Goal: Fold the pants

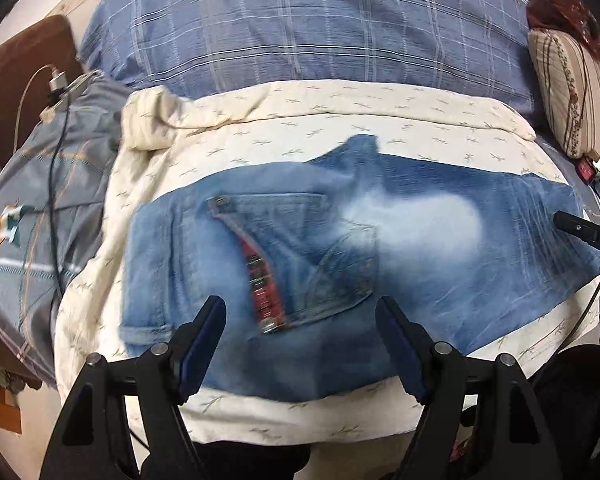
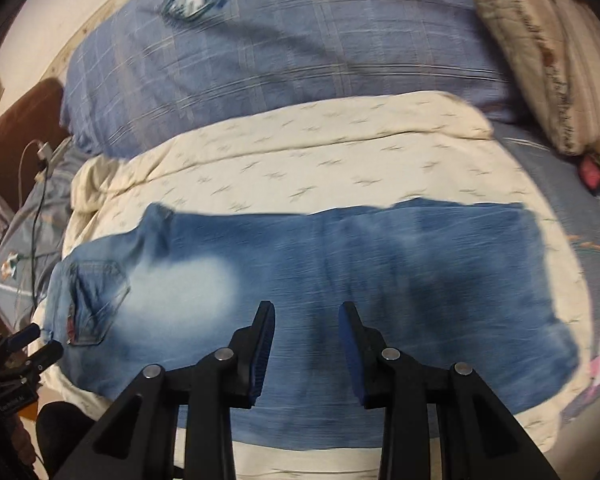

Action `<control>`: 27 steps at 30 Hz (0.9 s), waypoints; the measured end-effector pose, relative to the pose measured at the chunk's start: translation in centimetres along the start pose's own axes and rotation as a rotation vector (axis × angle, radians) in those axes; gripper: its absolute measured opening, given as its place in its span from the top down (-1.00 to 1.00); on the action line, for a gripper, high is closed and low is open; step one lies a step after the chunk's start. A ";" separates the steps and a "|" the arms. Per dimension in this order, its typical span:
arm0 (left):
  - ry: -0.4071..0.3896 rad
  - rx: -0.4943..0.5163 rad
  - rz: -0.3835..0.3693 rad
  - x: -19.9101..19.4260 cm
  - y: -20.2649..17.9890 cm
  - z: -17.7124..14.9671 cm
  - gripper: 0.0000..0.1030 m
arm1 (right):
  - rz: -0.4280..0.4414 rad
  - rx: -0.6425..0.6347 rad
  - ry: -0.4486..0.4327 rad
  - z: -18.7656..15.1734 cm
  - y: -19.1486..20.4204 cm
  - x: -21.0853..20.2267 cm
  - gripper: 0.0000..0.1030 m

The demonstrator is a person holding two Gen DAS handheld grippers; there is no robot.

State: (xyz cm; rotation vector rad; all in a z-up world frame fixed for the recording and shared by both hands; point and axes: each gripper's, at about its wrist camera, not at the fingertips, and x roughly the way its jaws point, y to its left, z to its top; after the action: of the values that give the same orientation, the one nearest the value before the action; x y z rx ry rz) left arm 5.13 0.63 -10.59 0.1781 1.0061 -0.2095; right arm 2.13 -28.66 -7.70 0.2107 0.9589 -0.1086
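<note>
Blue faded jeans point(image 1: 420, 240) lie flat across a cream sheet point(image 1: 340, 120) on a bed, waist end to the left and a back pocket point(image 1: 300, 240) with a red lining strip facing up. My left gripper point(image 1: 300, 308) hovers open over the pocket area, with nothing between its fingers. In the right wrist view the jeans point(image 2: 340, 260) stretch from left to right, legs laid together. My right gripper point(image 2: 306, 312) hangs above the thigh part, its jaws apart and empty. The right gripper's tip point(image 1: 580, 232) shows at the leg end, and the left gripper point(image 2: 32, 344) at the waist end.
A blue plaid quilt point(image 1: 300, 20) lies behind the sheet. A striped pillow point(image 1: 572, 80) sits at the back right. A charger and cable point(image 1: 56, 80) trail over a grey plaid cloth point(image 1: 60, 200) on the left. A brown headboard point(image 1: 28, 60) stands far left.
</note>
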 end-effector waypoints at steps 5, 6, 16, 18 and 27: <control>0.034 0.031 -0.014 1.5 -2.0 0.4 -0.51 | -0.021 0.095 0.022 -0.5 -4.2 0.3 0.28; 0.043 0.038 -0.016 1.9 -2.3 0.4 -0.51 | -0.025 0.108 0.027 -0.6 -4.8 0.5 0.28; 0.107 0.144 0.073 5.3 -5.5 0.1 -0.66 | -0.026 0.104 0.099 -1.3 -6.1 3.0 0.28; 0.113 0.141 0.072 5.1 -5.6 0.3 -0.66 | -0.028 0.087 0.107 -1.4 -6.1 3.1 0.28; 0.023 0.128 0.043 1.6 -7.0 3.0 -0.66 | 0.008 0.158 0.028 -0.8 -8.7 0.0 0.28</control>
State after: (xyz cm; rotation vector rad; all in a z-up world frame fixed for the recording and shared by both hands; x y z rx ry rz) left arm 6.57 -7.02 -10.74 0.3190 1.0113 -0.2338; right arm -0.11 -36.99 -9.30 0.3621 0.9784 -0.1749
